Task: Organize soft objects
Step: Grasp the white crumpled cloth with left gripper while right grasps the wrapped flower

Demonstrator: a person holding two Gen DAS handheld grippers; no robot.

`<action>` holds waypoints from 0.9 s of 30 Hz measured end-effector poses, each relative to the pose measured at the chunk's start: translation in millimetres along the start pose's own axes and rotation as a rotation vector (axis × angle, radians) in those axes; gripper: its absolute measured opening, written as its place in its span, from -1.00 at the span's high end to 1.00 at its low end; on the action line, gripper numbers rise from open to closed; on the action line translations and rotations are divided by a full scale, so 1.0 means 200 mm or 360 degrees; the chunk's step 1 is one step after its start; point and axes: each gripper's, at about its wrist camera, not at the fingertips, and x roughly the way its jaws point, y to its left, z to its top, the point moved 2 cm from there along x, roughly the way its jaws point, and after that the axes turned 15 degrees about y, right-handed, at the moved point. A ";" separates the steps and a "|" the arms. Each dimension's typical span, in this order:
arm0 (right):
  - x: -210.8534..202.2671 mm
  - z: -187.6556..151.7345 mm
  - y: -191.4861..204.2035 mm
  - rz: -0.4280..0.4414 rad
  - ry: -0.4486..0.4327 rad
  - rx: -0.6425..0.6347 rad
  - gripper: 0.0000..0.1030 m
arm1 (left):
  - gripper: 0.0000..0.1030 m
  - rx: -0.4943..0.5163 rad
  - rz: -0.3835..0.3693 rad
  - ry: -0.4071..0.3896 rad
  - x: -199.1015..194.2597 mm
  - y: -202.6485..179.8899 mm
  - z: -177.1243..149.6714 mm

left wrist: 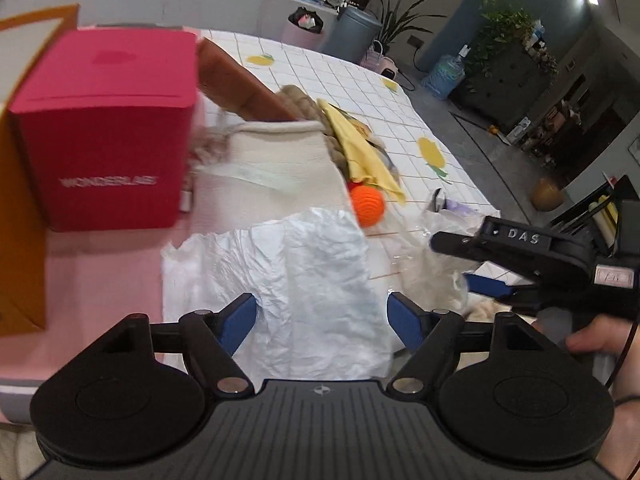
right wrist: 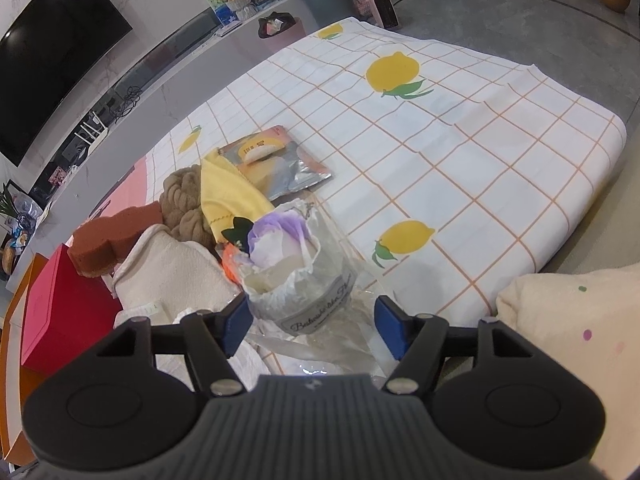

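In the left wrist view, the left gripper (left wrist: 322,320) stands wide apart over a crumpled white diaper (left wrist: 280,276) lying loose between its fingers. In the right wrist view, the right gripper (right wrist: 312,326) gapes around a wrapped flower cup (right wrist: 296,276), unpressed; closing off-centre could topple it.

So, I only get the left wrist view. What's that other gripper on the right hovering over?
Observer: A purple flower in a clear wrapper, standing between the open jaws of the right gripper.
Operator: Anything behind the yellow cloth?
Observer: A foil packet lies flat there, one corner tucked under the yellow cloth.
Operator: And to the right of that gripper?
Observer: A cream cushion with coloured dots.
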 end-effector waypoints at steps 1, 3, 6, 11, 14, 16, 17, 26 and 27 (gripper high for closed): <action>0.00 0.00 0.00 0.0001 0.0002 0.0005 -0.29 | -0.70 -0.0009 0.0044 0.0020 0.03 -0.03 0.01; 0.00 0.00 0.00 0.0003 0.0005 0.0007 -0.29 | -0.70 -0.0035 0.0132 0.0045 0.08 -0.08 0.03; 0.00 -0.01 0.00 -0.0002 0.0004 0.0002 -0.29 | -0.70 -0.0064 0.0197 0.0073 0.17 -0.14 0.07; -0.01 -0.01 0.00 0.0017 0.0005 0.0010 -0.29 | -0.70 -0.0107 0.0465 0.0122 0.35 -0.21 0.13; -0.01 -0.01 0.00 0.0025 0.0007 0.0010 -0.29 | -0.70 -0.0131 0.0558 0.0121 0.42 -0.21 0.14; -0.02 -0.01 -0.01 0.0028 0.0012 0.0015 -0.29 | -0.71 -0.0151 0.0580 0.0113 0.43 -0.23 0.15; -0.01 -0.01 -0.01 0.0027 0.0014 0.0017 -0.29 | -0.72 -0.0162 0.0581 0.0126 0.43 -0.24 0.15; -0.04 -0.01 -0.01 -0.0070 -0.0047 0.0007 -0.28 | -0.98 -0.0251 0.0597 0.0224 0.52 -0.29 0.24; -0.05 -0.01 0.00 -0.0130 -0.0079 -0.0046 -0.18 | -0.99 -0.0211 0.0637 0.0224 0.54 -0.31 0.24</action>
